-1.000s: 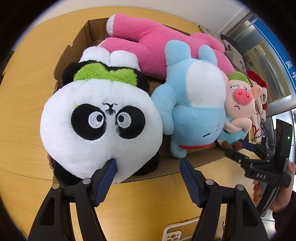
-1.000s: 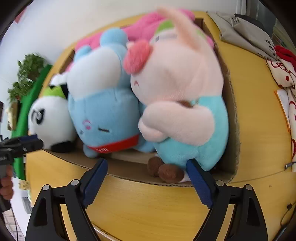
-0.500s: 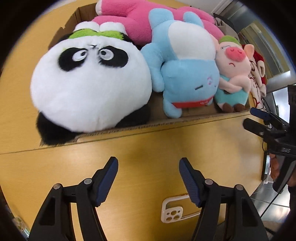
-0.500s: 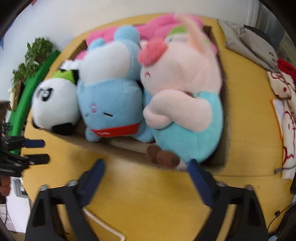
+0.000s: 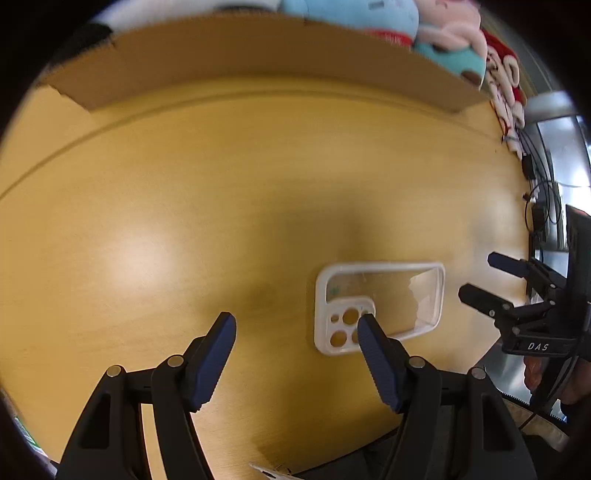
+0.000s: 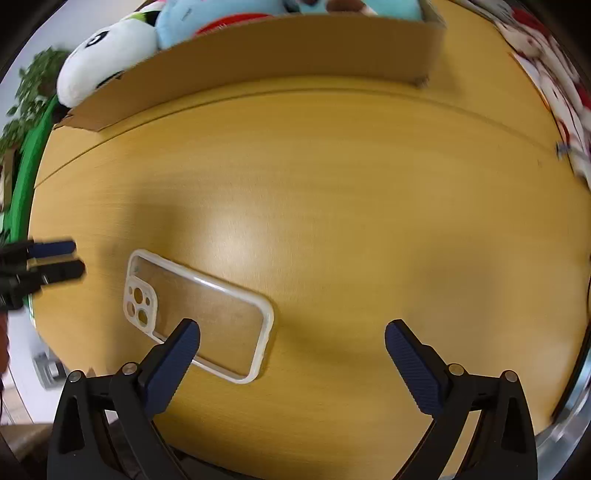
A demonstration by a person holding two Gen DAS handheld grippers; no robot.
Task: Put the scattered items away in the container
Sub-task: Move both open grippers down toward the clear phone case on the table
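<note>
Lying flat on table [image 6: 332,192]: clear phone case [image 6: 199,314]; left gripper [image 5: 295,325] jaws apart, empty; right gripper [image 6: 291,332] jaws wide, closing slightly, empty.

Phone case [image 6: 195,314] on the table [image 6: 332,184], plush toys [image 6: 107,55] in the box [image 6: 258,55] behind

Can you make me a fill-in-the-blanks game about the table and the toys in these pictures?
1. The clear phone case lies flat on the ______ table.
2. The panda toy sits in a ______ box.
3. Between the fingers of the right gripper there is ______.
4. The toy beside the panda is light ______.

Missing words: wooden; cardboard; nothing; blue
</note>
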